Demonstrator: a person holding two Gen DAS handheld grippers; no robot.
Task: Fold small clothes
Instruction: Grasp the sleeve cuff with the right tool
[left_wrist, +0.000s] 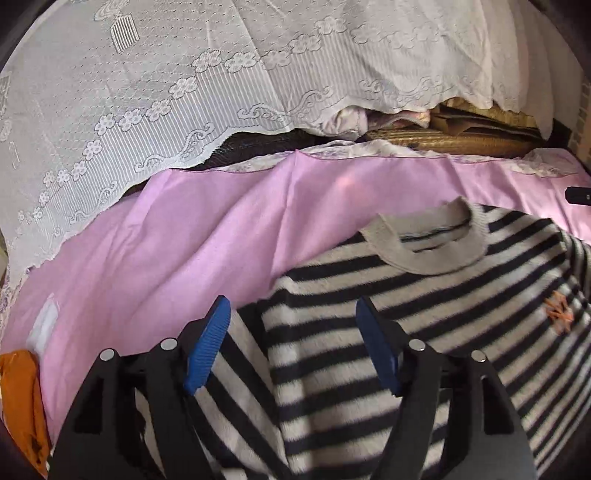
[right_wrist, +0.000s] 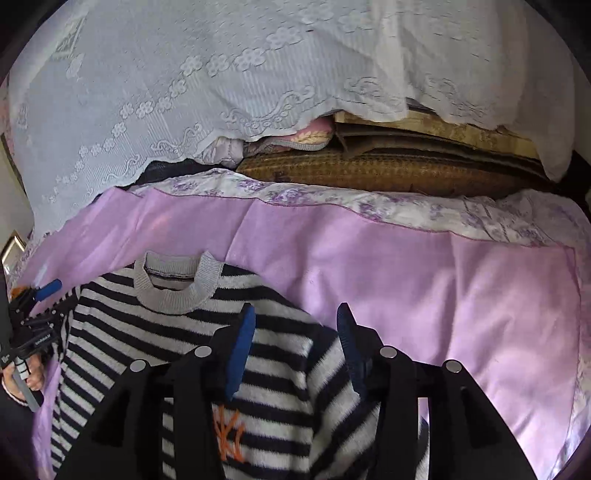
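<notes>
Striped sweater is lying flat on pink bedsheet. Left hand-held gripper and right hand-held gripper are both hovering open, gripping nothing. Only left view is showing orange item; lace cloth is draping behind.

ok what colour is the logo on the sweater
Orange, stitched on the striped sweater; the logo shows best in the right wrist view.

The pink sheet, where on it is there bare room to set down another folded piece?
Free: the pink sheet right of the striped sweater, up to the floral border; also the strip between the sweater's collar and the lace cloth. Crowded: under the open left gripper and right gripper, and by the orange item.
</notes>
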